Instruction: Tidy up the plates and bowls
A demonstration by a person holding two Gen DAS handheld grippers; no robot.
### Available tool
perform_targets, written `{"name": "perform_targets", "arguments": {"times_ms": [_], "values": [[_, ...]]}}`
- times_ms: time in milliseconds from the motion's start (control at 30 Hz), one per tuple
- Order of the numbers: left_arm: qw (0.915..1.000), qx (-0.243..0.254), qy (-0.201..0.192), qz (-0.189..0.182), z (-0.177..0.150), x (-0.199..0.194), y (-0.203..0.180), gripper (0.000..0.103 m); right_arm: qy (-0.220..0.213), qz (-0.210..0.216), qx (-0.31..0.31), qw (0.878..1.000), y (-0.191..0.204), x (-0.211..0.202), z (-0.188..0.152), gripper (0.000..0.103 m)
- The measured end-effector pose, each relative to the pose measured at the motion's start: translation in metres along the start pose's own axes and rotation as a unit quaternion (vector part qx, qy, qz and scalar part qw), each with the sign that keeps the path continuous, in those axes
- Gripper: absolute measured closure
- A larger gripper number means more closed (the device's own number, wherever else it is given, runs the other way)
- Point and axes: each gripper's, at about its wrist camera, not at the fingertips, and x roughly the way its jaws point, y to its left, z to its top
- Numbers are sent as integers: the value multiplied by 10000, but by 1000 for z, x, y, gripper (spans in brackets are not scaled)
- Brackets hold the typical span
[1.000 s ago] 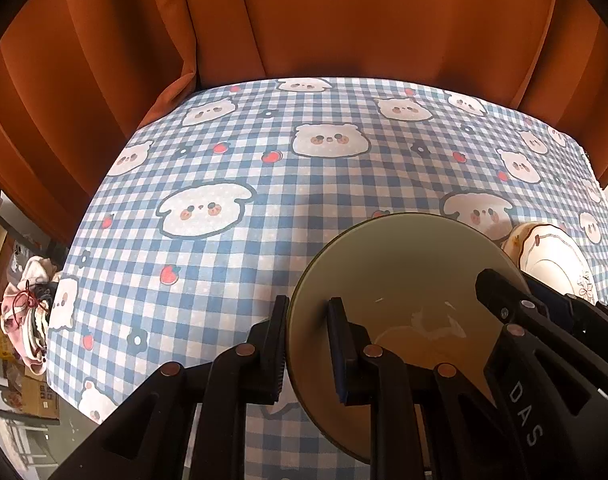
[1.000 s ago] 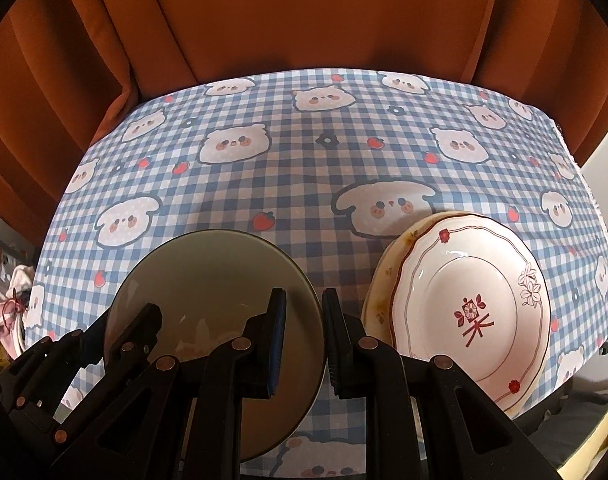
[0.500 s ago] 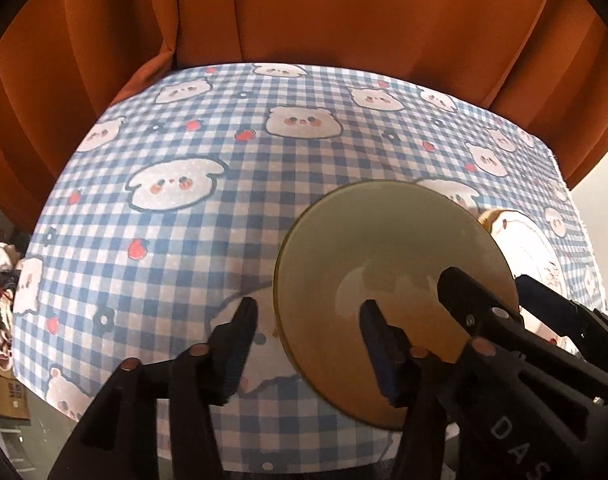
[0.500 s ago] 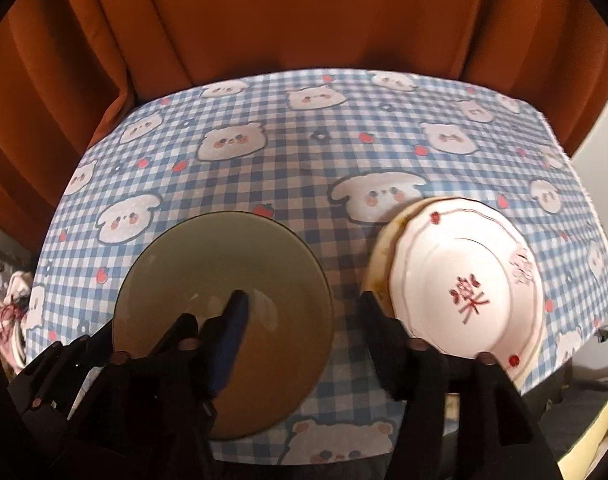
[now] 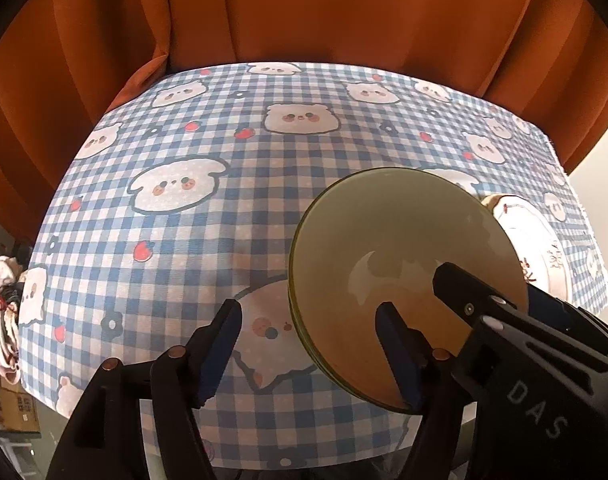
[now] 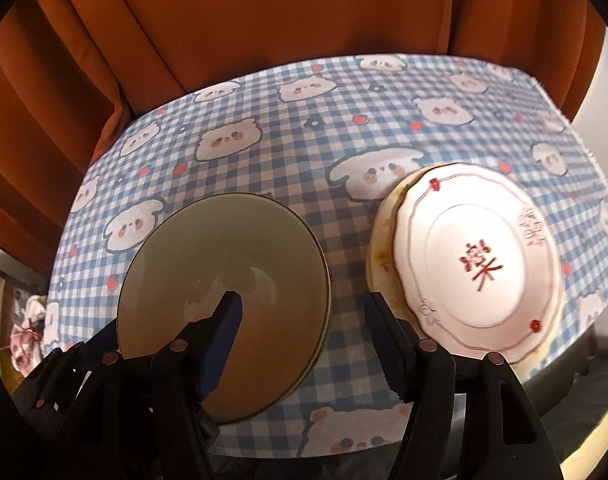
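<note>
An olive-green bowl (image 5: pixel 404 256) sits on the checked tablecloth near the front edge; it also shows in the right wrist view (image 6: pixel 224 276). My left gripper (image 5: pixel 308 340) is open, its jaws straddling the bowl's left rim without touching it. My right gripper (image 6: pixel 304 328) is open, straddling the bowl's right rim. A white plate with red marks (image 6: pixel 476 260) lies on top of a cream plate (image 6: pixel 378 256) to the right of the bowl; the white plate shows at the right edge of the left wrist view (image 5: pixel 532 240).
The table carries a blue-and-white checked cloth with bear prints (image 5: pixel 224 160). An orange curtain (image 5: pixel 304 12) hangs close behind the table. Clutter lies on the floor at the far left (image 5: pixel 0 300). The table's front edge is just under both grippers.
Both grippers were shut on the green bowl's rim one second ago. Both have opened and let go, and pulled back a little. The bowl now rests on the cloth.
</note>
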Motion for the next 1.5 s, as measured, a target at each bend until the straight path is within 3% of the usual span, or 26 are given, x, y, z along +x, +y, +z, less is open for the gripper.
{"name": "perform_targets", "arguments": {"times_ms": [333,400,567,800,933,1200,1400,1500], "values": [[9979,-367,207,493,1,9,-10,31,343,656,-192,9971,-12,25,13,37],[9972,-452,213,553,1,10,-13,31,431,812,-221,9955,-15,30,16,49],[9961,-646,212,570,-3,12,-11,31,677,1205,-260,9901,-23,43,20,65],[9965,-456,287,634,4,17,-14,31,892,1478,-124,9849,-28,55,20,68],[9980,-332,304,444,7,22,-13,31,926,1422,-104,9854,-25,58,23,68],[9988,-206,289,-345,10,33,-4,33,916,1212,-153,9883,-21,58,24,68],[9940,-137,326,-1038,13,42,-1,46,887,1080,-86,9901,-21,58,24,68],[9923,-102,367,-1180,14,43,1,46,859,990,-75,9913,-19,57,24,68]]}}
